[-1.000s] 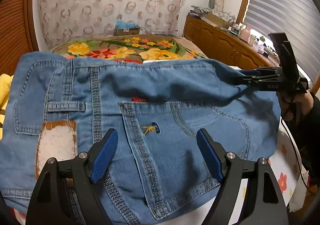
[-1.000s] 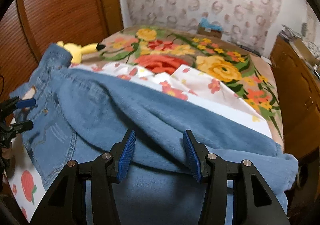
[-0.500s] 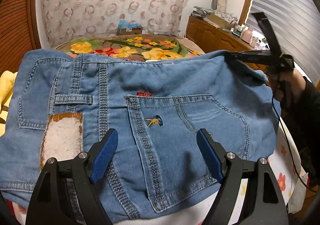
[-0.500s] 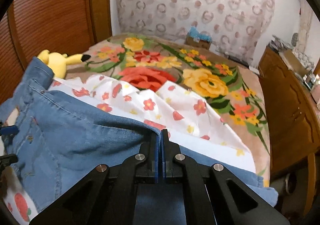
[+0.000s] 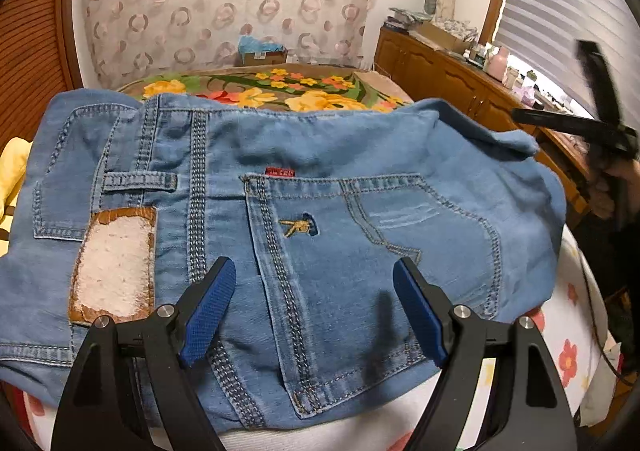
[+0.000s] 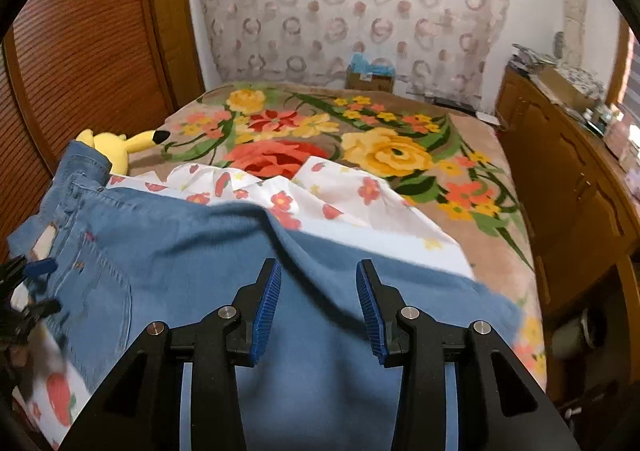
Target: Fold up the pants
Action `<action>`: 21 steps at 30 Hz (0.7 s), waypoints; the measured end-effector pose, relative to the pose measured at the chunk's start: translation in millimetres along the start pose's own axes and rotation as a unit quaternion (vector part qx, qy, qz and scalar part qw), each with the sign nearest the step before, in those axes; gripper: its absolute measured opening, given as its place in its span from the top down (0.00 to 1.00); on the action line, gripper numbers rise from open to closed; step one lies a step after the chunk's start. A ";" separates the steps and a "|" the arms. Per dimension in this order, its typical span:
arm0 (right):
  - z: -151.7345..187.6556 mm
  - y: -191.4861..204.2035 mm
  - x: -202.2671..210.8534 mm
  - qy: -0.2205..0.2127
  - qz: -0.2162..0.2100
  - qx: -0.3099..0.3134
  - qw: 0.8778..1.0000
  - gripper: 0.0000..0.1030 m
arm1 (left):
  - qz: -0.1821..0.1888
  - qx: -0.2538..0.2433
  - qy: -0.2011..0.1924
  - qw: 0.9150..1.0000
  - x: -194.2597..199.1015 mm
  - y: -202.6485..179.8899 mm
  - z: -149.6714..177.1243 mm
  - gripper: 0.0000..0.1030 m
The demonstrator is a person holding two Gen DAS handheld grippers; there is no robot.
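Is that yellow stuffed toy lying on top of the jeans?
No. In the right wrist view the yellow stuffed toy lies on the flowered blanket behind the jeans, beside their far corner.

The jeans (image 5: pixel 304 219) lay on a sheet (image 6: pixel 372 211) spread over the bed (image 6: pixel 472 187). A plush toy (image 6: pixel 120 147) sat behind them at the left; a cabinet (image 6: pixel 568 187) stood right of the bed.

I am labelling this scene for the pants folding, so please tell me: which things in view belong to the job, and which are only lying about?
Belong to the job:
- blue jeans
- left gripper, open over the jeans
- right gripper, jaws opening above the denim

Only lying about:
- yellow plush toy
- flowered blanket
- white flowered sheet
- cardboard box
- wooden cabinet
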State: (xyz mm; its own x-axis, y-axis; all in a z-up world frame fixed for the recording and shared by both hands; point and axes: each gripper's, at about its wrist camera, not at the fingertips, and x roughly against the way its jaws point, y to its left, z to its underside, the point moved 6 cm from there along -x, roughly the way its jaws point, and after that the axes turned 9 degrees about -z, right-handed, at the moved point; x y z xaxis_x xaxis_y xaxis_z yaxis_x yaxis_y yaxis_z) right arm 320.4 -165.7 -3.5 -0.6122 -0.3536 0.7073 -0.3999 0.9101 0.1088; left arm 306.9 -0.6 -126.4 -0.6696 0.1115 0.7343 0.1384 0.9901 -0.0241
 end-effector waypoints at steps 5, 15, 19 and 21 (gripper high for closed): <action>33.1 -26.5 21.9 0.007 0.038 -0.014 0.999 0.61 | -0.014 -0.013 0.001 1.000 -10.2 -0.4 0.7 0.21; 51.9 -61.6 -34.4 0.079 0.084 -0.028 0.993 0.61 | -0.030 -0.031 -0.005 0.999 -17.6 -3.8 6.2 0.21; 34.5 -69.5 -63.1 0.084 0.095 -0.027 0.992 0.61 | -0.020 -0.025 -0.008 0.999 -18.1 1.2 6.6 0.21; 17.9 -80.4 -70.5 0.073 0.102 -0.034 0.991 0.61 | -0.015 -0.023 -0.006 1.000 -17.8 2.6 6.8 0.21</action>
State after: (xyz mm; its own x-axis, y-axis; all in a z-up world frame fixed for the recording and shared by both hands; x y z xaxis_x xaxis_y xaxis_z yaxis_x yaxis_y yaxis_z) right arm 383.5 -217.8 -74.6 -0.5677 -0.1296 0.8130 -0.2277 0.9737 -0.0037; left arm 314.3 0.7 -144.1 -0.6830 0.0828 0.7257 0.1513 0.9880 0.0296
